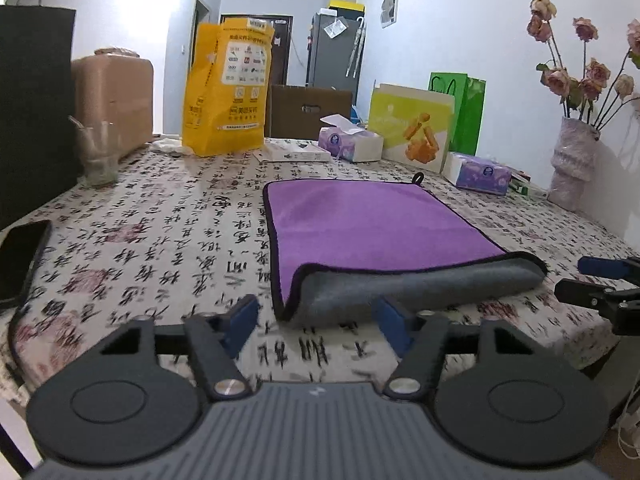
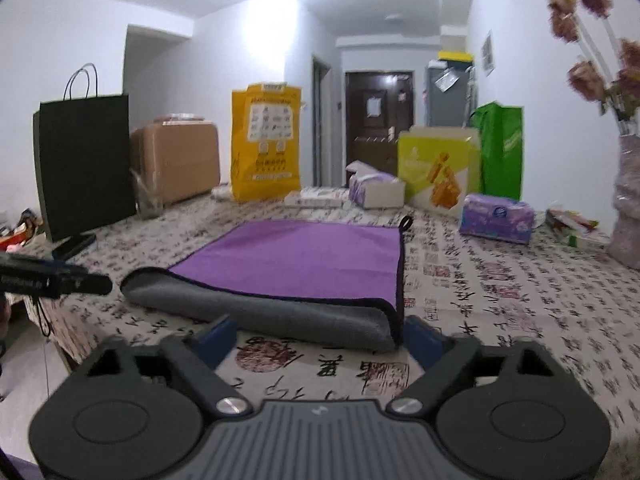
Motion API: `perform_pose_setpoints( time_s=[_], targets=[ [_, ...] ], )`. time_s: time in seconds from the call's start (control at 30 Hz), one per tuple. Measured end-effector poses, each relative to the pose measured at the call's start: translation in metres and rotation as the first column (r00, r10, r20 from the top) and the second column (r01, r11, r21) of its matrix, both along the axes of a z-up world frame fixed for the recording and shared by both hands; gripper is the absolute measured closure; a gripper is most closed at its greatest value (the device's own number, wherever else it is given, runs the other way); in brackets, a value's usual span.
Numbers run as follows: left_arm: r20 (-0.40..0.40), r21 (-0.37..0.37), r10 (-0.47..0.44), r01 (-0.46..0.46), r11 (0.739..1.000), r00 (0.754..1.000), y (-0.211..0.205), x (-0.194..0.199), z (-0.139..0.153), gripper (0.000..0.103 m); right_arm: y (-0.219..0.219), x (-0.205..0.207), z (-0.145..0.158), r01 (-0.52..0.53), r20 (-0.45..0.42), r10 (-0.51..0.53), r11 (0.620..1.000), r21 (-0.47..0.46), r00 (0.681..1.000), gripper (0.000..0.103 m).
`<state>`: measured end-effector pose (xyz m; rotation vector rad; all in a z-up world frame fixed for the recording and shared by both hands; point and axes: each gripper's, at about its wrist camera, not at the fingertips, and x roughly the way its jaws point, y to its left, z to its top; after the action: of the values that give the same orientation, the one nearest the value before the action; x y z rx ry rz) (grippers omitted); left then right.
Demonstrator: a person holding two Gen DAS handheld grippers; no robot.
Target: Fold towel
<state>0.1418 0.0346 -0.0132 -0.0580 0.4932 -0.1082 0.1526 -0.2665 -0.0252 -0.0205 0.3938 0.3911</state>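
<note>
A purple towel (image 1: 360, 224) with black trim lies flat on the patterned tablecloth. Its near edge is turned over, showing a grey underside (image 1: 400, 288). It also shows in the right wrist view (image 2: 304, 256), grey fold (image 2: 288, 316) nearest. My left gripper (image 1: 316, 316) is open and empty, just short of the towel's near left corner. My right gripper (image 2: 318, 340) is open and empty, just short of the near right corner. The right gripper (image 1: 600, 280) shows at the right edge of the left wrist view; the left gripper (image 2: 60, 280) at the left edge of the right wrist view.
A phone (image 1: 20, 256) lies at the left. A glass (image 1: 96, 152), yellow bag (image 1: 228, 88), black bag (image 2: 84, 160), tissue boxes (image 1: 478, 172), snack box (image 1: 412, 124), green bag (image 1: 464, 112) and vase of flowers (image 1: 568, 160) ring the back of the table (image 1: 160, 240).
</note>
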Motion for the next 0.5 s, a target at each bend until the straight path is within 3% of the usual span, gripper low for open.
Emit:
perform_pose_setpoints(
  time_s=[0.07, 0.13, 0.2, 0.37, 0.43, 0.5],
  targets=[
    [-0.023, 0.004, 0.009, -0.009, 1.0, 1.0, 0.002, 0.017, -0.002, 0.047, -0.001, 0.017, -0.003, -0.019, -0.02, 0.019, 1.0, -0.014, 1.0, 0.029],
    [-0.037, 0.009, 0.012, -0.011, 1.0, 0.999, 0.004, 0.03, -0.004, 0.058, -0.002, 0.033, -0.006, -0.028, -0.031, 0.028, 0.999, -0.029, 0.999, 0.034],
    [-0.057, 0.001, 0.003, -0.003, 1.0, 0.998, 0.006, 0.042, -0.005, 0.059, -0.002, 0.047, -0.006, -0.039, -0.043, 0.037, 0.998, -0.041, 0.998, 0.043],
    [-0.119, -0.033, -0.058, 0.055, 0.998, 0.991, 0.011, 0.061, -0.009, 0.062, -0.007, 0.08, -0.012, -0.047, -0.067, 0.042, 0.997, -0.067, 0.997, 0.047],
    [-0.146, -0.039, -0.076, 0.071, 0.997, 0.986, 0.013, 0.064, -0.012, 0.084, -0.01, 0.09, -0.015, -0.059, -0.088, 0.052, 0.996, -0.073, 0.995, 0.053],
    [-0.153, -0.042, -0.086, 0.08, 0.996, 0.984, 0.012, 0.063, -0.014, 0.089, -0.014, 0.097, -0.018, -0.093, -0.124, 0.085, 0.994, -0.056, 0.989, 0.071]
  ],
)
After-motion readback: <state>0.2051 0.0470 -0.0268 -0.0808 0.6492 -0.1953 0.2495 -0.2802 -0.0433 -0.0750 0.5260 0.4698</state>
